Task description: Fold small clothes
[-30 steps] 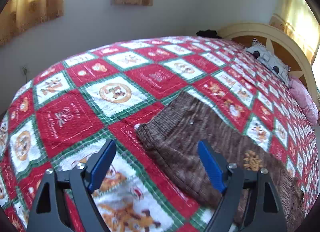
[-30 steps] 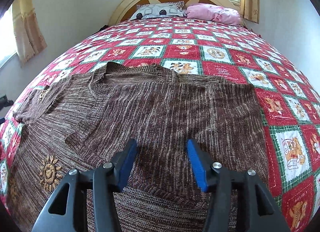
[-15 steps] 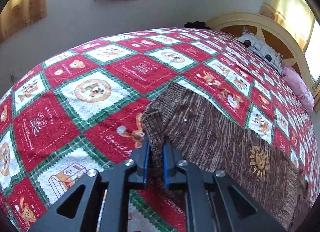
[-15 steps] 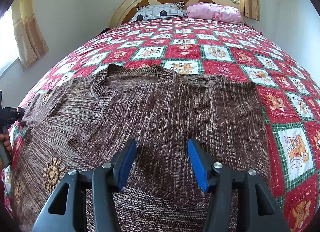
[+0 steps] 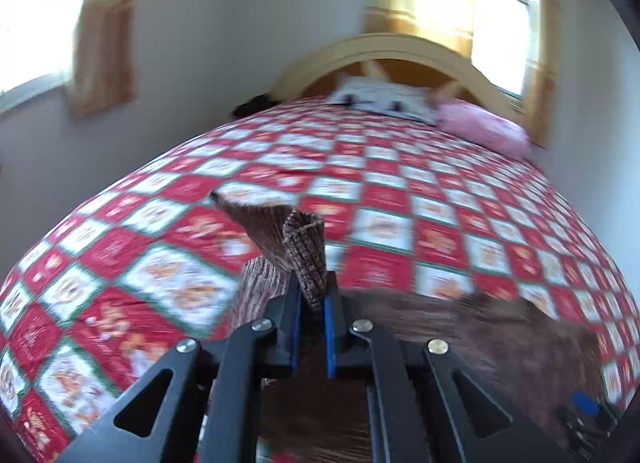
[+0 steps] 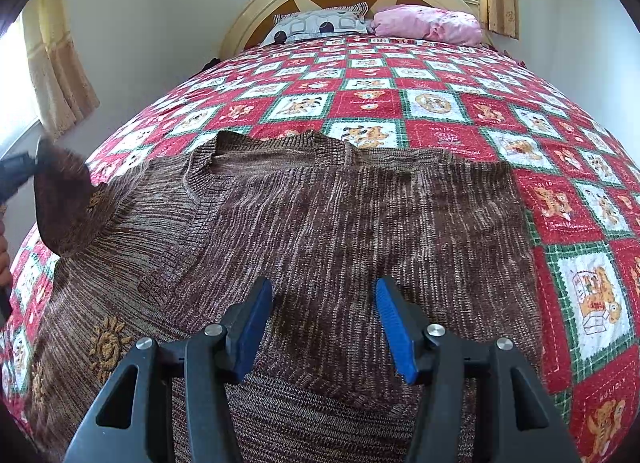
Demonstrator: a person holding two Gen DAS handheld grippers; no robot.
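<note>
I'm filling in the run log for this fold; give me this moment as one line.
left tongs: shut on sweater sleeve, lifted off quilt | right tongs: open, empty, over sweater | fold: not yet done

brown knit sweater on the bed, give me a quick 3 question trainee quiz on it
1. True or false: the left tool is shut on the sweater sleeve.
2. What does the right tool hold? A) sleeve B) nothing C) pillow
3. Fill in: the brown knit sweater lies on a red, white and green patchwork ____.

Key: 1 true; 2 B; 3 quilt
</note>
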